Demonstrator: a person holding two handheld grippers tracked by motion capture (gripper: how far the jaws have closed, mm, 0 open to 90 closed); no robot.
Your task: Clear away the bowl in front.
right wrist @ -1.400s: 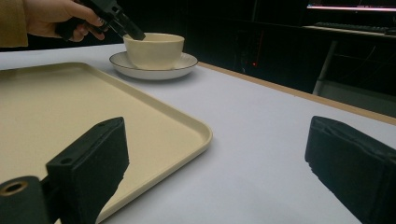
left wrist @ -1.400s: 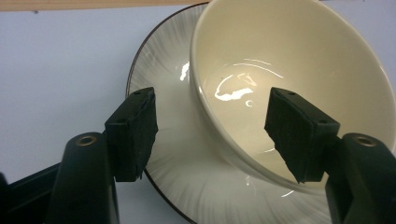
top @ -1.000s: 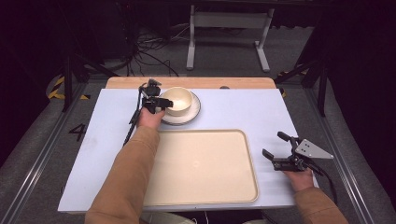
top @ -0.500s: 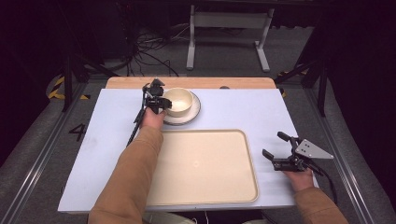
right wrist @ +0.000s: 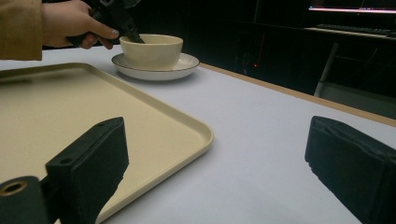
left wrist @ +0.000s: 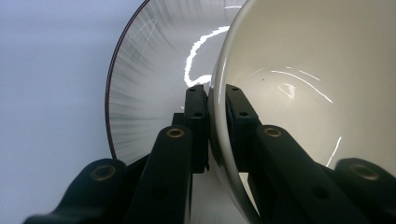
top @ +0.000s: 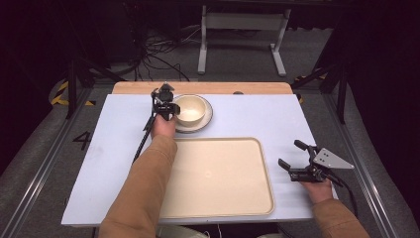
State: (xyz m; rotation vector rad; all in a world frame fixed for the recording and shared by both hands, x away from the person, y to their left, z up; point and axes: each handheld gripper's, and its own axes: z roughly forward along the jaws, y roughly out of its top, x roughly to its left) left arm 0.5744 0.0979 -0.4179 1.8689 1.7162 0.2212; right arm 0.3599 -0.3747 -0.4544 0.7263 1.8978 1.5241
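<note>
A white table [top: 99, 148] holds 1 cream bowl [top: 191, 108], 1 plate [top: 207, 119] and 1 empty beige tray [top: 218, 173]. The bowl sits on the plate at the far side of the table, beyond the tray. The left gripper [top: 167, 106] pinches the bowl's near-left rim, 1 jaw inside and 1 outside. The right gripper [top: 288, 154] hovers just right of the tray, its 2 jaws spread wide apart and holding nothing.
</note>
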